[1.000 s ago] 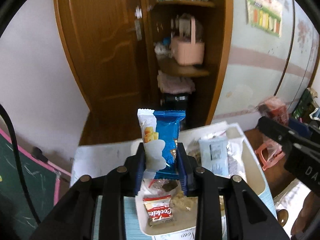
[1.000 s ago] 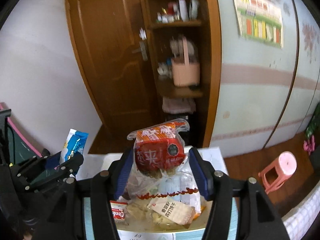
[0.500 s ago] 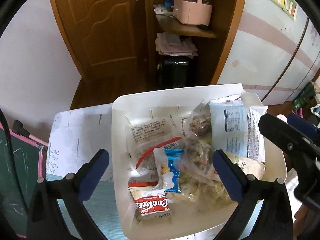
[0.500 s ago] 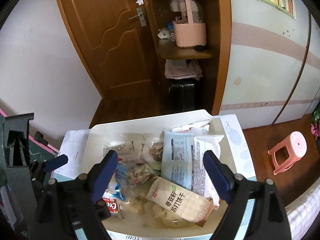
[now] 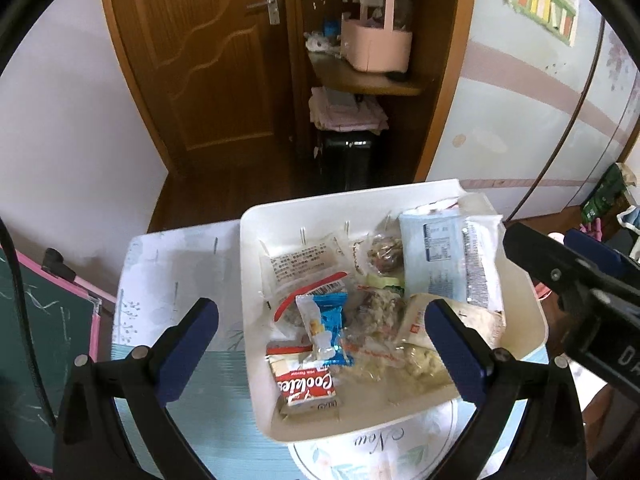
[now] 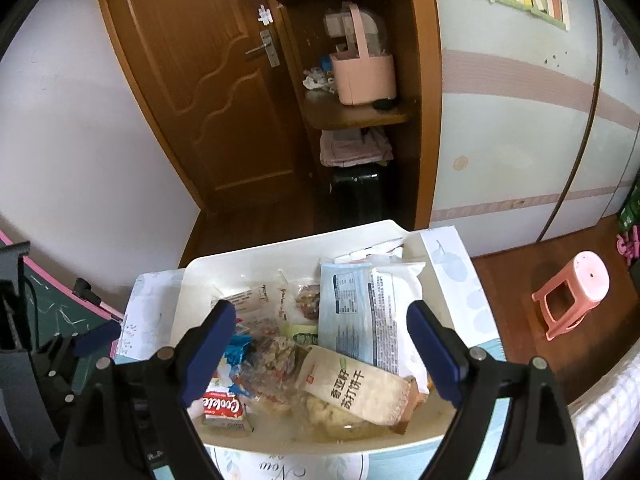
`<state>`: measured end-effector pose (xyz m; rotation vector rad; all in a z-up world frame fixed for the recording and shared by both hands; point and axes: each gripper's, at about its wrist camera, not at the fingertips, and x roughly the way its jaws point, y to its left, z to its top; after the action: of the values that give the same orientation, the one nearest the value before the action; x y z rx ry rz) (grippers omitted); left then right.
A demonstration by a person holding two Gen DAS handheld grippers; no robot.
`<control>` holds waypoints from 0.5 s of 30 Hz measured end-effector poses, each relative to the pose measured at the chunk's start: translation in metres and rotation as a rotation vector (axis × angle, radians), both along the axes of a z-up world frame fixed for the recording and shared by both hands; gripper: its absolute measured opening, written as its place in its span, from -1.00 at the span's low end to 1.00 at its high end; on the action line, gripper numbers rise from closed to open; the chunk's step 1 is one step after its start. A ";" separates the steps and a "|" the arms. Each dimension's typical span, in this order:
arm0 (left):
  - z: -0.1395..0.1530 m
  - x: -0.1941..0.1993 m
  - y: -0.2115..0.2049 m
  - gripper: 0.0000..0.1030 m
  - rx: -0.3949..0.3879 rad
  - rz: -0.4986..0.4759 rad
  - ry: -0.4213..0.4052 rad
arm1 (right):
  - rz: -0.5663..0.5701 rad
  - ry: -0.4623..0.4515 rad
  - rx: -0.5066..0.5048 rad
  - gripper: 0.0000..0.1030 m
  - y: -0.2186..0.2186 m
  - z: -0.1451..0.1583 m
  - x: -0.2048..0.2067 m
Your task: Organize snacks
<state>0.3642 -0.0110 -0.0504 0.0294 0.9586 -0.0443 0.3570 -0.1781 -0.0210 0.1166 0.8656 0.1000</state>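
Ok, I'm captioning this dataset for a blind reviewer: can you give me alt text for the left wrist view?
The open left gripper hovers empty above a white bin filled with packaged snacks, including a blue wrapper and a red Cookies pack. The bin sits on a table; behind it stand a wooden door and shelves.

- Our left gripper point(image 5: 322, 330) is wide open. Its two blue fingers stand far apart, one on each side, and they hold nothing.
- Our left gripper points forward and tips down a bit.
- Our right gripper point(image 6: 320, 350) is wide open too. Its blue fingers point(image 6: 434, 354) are spread far apart and hold nothing.
- Our right gripper also points forward and tips down.
- The two grippers sit side by side, near each other. From the left camera we see the right one's black body at the right edge.
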 end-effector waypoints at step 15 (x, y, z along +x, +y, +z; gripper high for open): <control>0.068 -0.129 0.023 1.00 0.016 0.012 -0.102 | 0.028 -0.081 0.023 0.77 0.003 0.054 -0.128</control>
<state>0.2356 0.0122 0.0171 0.0403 0.8576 -0.0233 0.2293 -0.1751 0.0334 0.1211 0.7858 0.1400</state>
